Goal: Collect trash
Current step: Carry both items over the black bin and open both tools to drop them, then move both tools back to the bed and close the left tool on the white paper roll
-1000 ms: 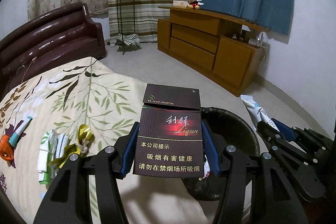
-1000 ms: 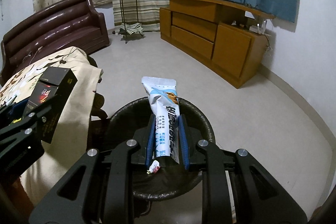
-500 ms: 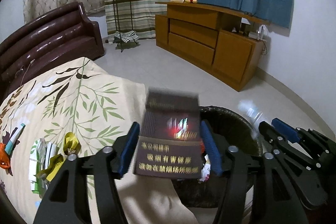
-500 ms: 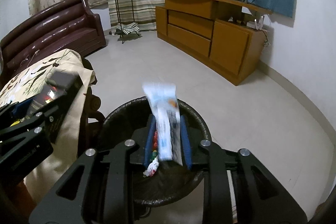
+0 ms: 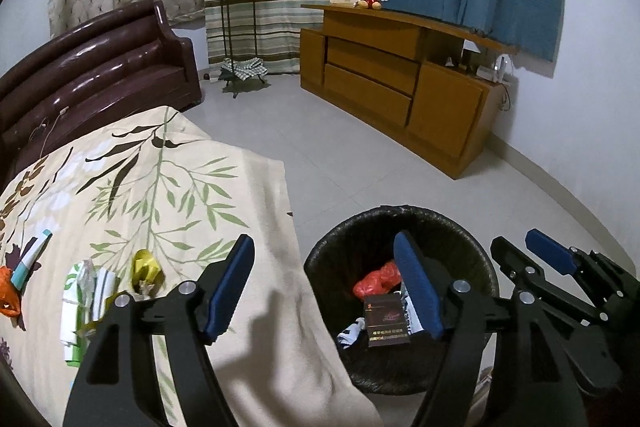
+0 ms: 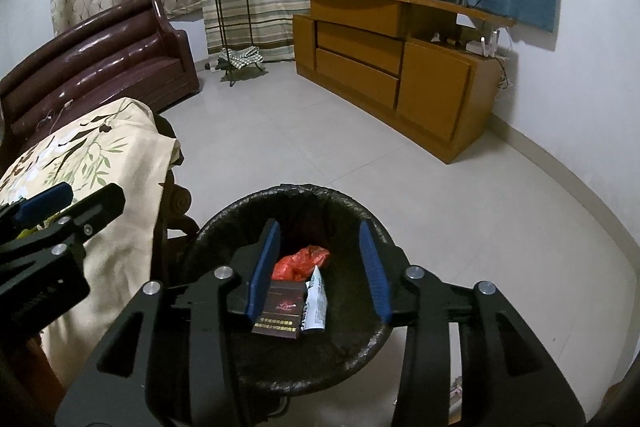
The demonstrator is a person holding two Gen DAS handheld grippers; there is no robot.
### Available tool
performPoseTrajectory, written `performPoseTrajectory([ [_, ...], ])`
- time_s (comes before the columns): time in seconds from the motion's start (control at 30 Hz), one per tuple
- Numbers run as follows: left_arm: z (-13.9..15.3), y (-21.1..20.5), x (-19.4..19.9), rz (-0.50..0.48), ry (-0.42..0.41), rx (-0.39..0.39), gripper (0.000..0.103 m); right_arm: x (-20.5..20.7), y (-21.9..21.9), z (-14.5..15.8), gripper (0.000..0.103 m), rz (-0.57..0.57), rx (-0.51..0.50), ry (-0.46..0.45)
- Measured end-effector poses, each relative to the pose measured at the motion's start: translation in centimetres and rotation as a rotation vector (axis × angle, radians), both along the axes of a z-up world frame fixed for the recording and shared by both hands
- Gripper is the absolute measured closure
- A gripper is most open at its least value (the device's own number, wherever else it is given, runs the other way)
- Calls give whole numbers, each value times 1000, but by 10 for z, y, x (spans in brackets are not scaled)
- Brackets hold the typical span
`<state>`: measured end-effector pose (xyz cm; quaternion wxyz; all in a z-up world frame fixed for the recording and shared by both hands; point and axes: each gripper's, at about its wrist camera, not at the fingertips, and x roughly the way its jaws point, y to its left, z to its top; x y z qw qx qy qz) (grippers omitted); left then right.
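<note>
Beside the leaf-print cloth [image 5: 160, 187], wrappers [image 5: 92, 291] flank the trash bin [image 5: 344, 247].

Left gripper [image 5: 324, 287] — two matte black fingers are showing long cut-out slots, each carrying a ribbed blue pad [image 5: 228, 285] on its inner face and a round silver screw head at the linkage joint. Right gripper [image 6: 320, 267] — the same black frame is appearing, with blue pads [image 6: 374, 269] edged in fine ridges and silver screws sitting on paired link arms. Seen from the side in the left wrist view, the right gripper [image 5: 532, 255] is showing stacked black bars pinned by small silver rivets.
</note>
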<state>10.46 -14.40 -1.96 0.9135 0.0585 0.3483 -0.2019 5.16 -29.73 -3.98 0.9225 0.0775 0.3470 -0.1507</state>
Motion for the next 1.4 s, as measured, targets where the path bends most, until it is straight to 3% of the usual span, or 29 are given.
performPoseTrajectory([
  [0.43,13,59,-10,84,-11,14,33,6,43,8,62,101,8,0],
  [0.93,17,172,5,326,8,19,32,20,111,19,62,238,4,-8],
  [1.17,6,175,13,304,45,42,32,27,133,20,62,276,0,0],
  [1.4,-16,181,24,282,145,28,33,32,145,19,61,289,-10,15],
])
